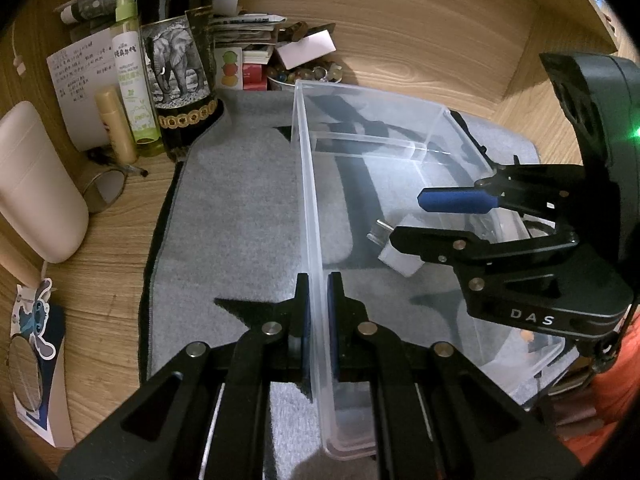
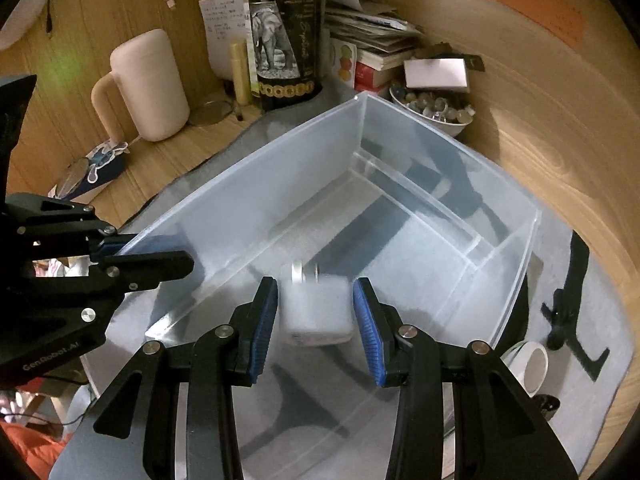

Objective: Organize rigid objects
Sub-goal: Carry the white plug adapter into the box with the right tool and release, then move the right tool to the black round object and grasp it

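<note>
A clear plastic storage bin (image 1: 308, 184) with inner dividers stands on a grey mat (image 1: 240, 208). My left gripper (image 1: 319, 300) is shut on the bin's left wall and also shows in the right wrist view (image 2: 160, 250). My right gripper (image 2: 316, 312) is open over the bin, and it appears in the left wrist view (image 1: 408, 220). A white plug adapter (image 2: 316, 312) with metal prongs lies between its blue pads, blurred, with gaps on both sides. The adapter also shows in the left wrist view (image 1: 400, 260).
At the back stand a dark elephant-label bottle (image 1: 176, 60), a green spray bottle (image 1: 132, 72), a cream mug (image 2: 148, 84), a bowl of beads (image 2: 436, 108) and stacked papers (image 2: 372, 28). A white cup (image 2: 532, 364) lies right of the bin. Wooden walls enclose the desk.
</note>
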